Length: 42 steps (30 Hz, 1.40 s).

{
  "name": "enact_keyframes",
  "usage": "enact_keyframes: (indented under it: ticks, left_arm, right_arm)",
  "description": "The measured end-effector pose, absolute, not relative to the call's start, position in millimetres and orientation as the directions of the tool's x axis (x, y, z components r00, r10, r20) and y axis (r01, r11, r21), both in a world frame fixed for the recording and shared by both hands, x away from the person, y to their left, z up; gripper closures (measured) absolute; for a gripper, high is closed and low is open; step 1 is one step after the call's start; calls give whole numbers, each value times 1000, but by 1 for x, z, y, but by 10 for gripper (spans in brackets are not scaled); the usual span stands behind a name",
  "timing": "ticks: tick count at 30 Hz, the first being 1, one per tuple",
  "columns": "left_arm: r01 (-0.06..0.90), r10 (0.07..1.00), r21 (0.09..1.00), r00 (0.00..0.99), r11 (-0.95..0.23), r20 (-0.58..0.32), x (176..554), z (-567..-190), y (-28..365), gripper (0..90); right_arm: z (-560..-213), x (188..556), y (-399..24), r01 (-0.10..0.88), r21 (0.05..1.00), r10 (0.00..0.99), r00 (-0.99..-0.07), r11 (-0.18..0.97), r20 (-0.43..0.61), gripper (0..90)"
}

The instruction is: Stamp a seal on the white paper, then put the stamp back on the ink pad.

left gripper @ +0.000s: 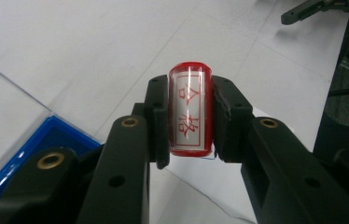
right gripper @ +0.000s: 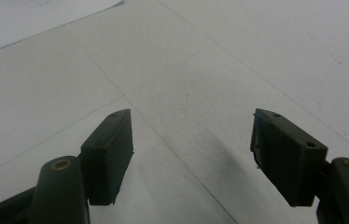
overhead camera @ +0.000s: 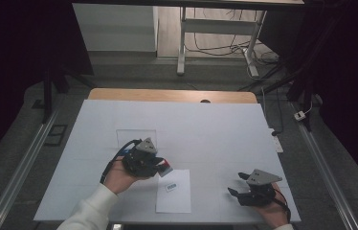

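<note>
1. White covering spreads over the wooden table (overhead camera: 119, 94), with a dark room, desk legs and loose cables behind it.

2. Left gripper (overhead camera: 160, 166) is clenched on a red stamp (left gripper: 190, 111), one pad on each long side. It hangs above the table at the upper left corner of the paper sheet (overhead camera: 174, 201).

3. In the left gripper view, the stamp's long axis runs up and down between the jaws, and its clear face with red characters looks back at the camera.

4. Here is the relation that matters: the sheet lies just below and to the right of the held stamp, and a small dark printed mark (overhead camera: 171, 187) sits on its upper half, close by.

5. A blue tray (left gripper: 46, 140) shows at the lower left behind the jaws, beside a clear plastic panel (overhead camera: 136, 137) on the table.

6. Right gripper (overhead camera: 237, 184) rests low at the table's right, jaws spread wide with nothing between them. It sits well apart from the sheet, so the left hand is plainly the nearer one.
</note>
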<state>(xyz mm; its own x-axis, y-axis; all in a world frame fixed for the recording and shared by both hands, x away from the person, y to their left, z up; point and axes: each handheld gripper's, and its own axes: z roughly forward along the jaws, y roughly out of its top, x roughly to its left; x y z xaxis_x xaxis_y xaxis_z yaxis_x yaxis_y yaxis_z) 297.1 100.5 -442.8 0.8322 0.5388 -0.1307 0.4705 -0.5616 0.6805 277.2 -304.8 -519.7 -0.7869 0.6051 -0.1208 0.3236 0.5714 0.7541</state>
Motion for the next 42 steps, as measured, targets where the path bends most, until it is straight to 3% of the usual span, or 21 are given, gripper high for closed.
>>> enact_keyframes:
  ticks: [20, 42]
  left_arm:
    - [499, 595, 697, 794, -515, -129, 308, -431, 126, 698]
    - [575, 717, 668, 691, -473, -88, 328, -437, 170, 698]
  right_arm:
    - [-520, 277, -305, 321, 754, 605, -786, 573, -125, 293]
    - [-518, 276, -306, 319, 759, 609, -783, 567, -127, 293]
